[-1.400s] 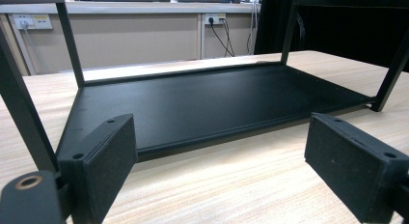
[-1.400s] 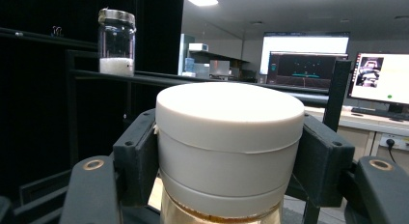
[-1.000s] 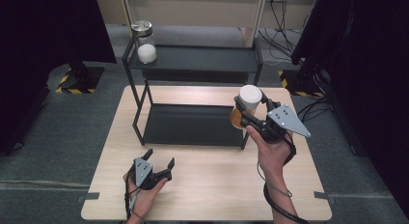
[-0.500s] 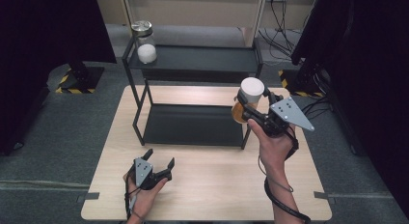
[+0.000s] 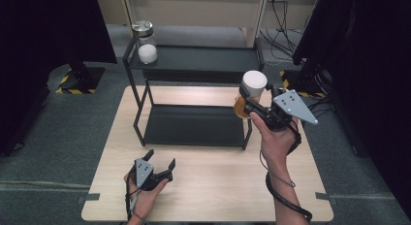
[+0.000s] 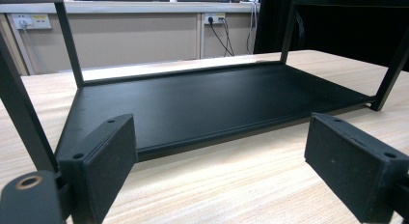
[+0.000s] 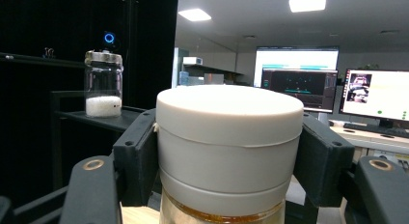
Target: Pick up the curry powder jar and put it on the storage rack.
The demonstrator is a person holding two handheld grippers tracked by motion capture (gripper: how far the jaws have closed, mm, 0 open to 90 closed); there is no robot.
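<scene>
1. The right claw is clenched on a jar with a white lid; in the right gripper view its two black pads press the lid's sides, and amber contents show just under the lid.
2. The jar is upright and held in the air at the right end of the black shelf rack, above the rack's right front post, clear of the tabletop.
3. The left claw rests released on the tabletop near the front edge, its jaws spread with nothing between them; the left gripper view looks straight across bare wood to the rack's lower shelf.
4. The rack stands on the far half of the tabletop. Its thin black posts frame the lower shelf at each corner; the right front post is just beside the held jar.
5. On the left end of the upper shelf stands a glass jar with a metal lid, part filled with white powder, well apart from the held jar.
6. Beyond the rack in the right gripper view, lit monitors stand on a far desk.
</scene>
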